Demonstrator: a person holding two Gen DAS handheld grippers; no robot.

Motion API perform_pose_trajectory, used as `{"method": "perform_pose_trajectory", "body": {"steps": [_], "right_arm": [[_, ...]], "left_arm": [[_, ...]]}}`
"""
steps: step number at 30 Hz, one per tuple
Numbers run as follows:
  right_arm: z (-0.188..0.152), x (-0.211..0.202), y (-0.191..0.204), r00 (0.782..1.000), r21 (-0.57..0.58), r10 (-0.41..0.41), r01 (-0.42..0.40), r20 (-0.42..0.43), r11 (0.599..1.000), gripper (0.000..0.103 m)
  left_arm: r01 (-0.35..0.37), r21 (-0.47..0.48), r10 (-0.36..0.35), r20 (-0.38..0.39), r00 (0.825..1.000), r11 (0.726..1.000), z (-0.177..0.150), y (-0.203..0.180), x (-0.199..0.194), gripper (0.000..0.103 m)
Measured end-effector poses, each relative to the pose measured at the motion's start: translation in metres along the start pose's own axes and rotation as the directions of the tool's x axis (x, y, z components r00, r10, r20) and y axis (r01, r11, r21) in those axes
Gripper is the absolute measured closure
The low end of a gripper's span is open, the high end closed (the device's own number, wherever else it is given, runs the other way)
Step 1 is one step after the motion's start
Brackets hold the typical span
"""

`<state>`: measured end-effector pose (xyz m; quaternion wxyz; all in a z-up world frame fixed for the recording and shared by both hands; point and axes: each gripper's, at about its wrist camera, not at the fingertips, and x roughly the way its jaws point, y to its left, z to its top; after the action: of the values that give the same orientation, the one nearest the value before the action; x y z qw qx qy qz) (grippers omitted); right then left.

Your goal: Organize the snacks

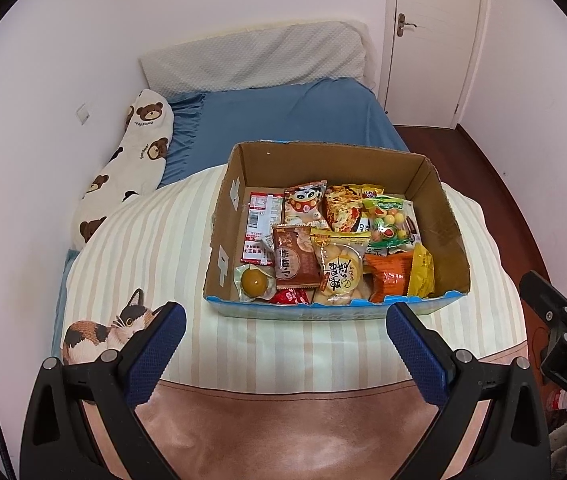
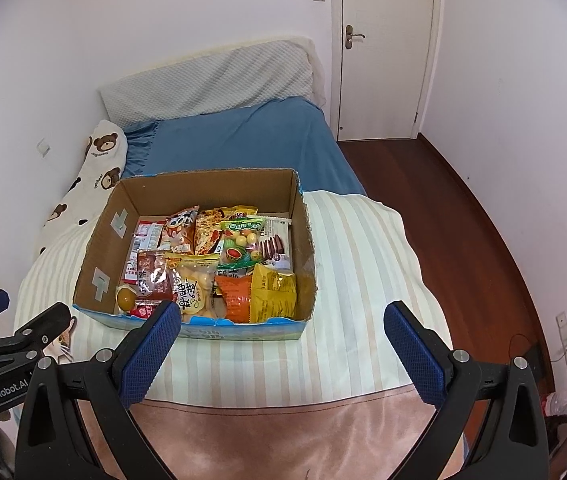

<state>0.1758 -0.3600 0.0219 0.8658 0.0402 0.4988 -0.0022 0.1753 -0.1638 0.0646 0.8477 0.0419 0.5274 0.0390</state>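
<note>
Snacks fill a cardboard box [image 1: 435,200] that sits on a striped quilt [image 1: 155,248] at the centre of the left wrist view; in the right wrist view the same box [image 2: 303,224] lies left of centre. Behind the quilt, in the upper half of both views, a blue sheet [image 1: 283,116] covers the bed, with a grey pillow [image 1: 255,60] against the wall and a bear-print cushion [image 1: 131,168] along the left side. A white door [image 1: 435,40] stands at the upper right.

Inside the box, packets lie flat and overlapping:
- an orange packet [image 1: 389,278] and a yellow packet [image 1: 421,270] at the near right corner;
- a clear bag of round biscuits [image 1: 339,268] at the near centre;
- a brown packet [image 1: 295,258] to its left;
- a bag of coloured sweets [image 1: 387,220] toward the right;
- a yolk-coloured ball in clear wrap [image 1: 253,280] at the near left corner.

Left gripper [image 1: 285,320]: jaws spread wide, holding nothing, at the bottom of its view just short of the box's near wall. Right gripper [image 2: 281,320]: jaws spread wide, holding nothing, its left finger overlapping the box's near edge in its view.
</note>
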Motion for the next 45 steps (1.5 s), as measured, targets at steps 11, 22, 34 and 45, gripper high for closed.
{"method": "perform_pose_trajectory", "body": {"steps": [11,22,34,45], "right_arm": [[-0.0012,-0.0015,0.0014,1.000,0.000,0.001,-0.001,-0.001,1.000,0.000],[-0.0031,-0.0003,0.0037,1.000,-0.012,0.004,-0.004,-0.011,1.000,0.000],[-0.0013,0.0029,0.0028,1.000,-0.018,0.010,-0.010,-0.015,1.000,0.000],[-0.0050,0.0030,0.0018,1.000,-0.015,0.016,-0.017,-0.017,1.000,0.000]], "left_arm": [[-0.002,-0.001,0.002,0.005,1.000,1.000,0.0004,0.0007,-0.0020,0.000],[0.007,-0.014,-0.007,-0.003,1.000,1.000,0.0030,0.0026,-0.0011,0.000],[0.015,-0.016,-0.015,-0.011,1.000,1.000,0.0029,0.0033,0.0017,0.000],[0.015,-0.010,-0.015,-0.012,1.000,1.000,-0.0021,0.0011,0.0007,0.000]]}}
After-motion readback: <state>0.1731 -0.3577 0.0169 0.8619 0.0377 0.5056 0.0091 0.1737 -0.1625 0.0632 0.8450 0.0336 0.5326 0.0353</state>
